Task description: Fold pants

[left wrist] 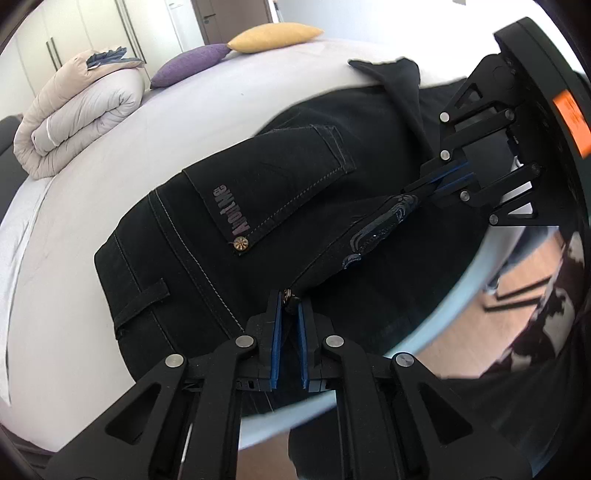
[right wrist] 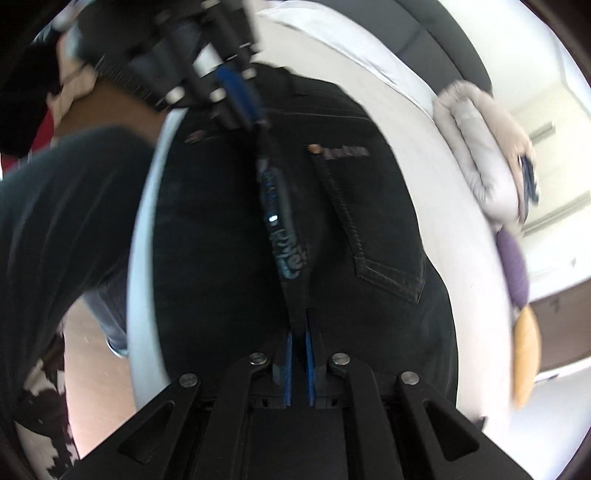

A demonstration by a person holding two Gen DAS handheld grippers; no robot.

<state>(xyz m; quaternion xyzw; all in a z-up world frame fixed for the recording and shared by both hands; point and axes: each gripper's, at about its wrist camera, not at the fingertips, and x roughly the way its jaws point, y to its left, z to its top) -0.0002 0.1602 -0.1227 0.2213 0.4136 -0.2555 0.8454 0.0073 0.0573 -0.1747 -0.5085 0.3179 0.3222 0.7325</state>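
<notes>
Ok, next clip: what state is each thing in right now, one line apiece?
pants: black, lying on the bed, back pocket up, waistband edge lifted.
left gripper: shut on the waistband edge.
right gripper: shut on the same waistband edge.
duvet: folded in a bundle at the far end.
purple pillow: lying flat.
yellow pillow: lying flat beside the purple pillow.

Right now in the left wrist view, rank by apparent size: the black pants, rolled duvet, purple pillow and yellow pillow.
1. black pants
2. rolled duvet
3-4. purple pillow and yellow pillow look alike; fisheye distortion prevents ranking.
</notes>
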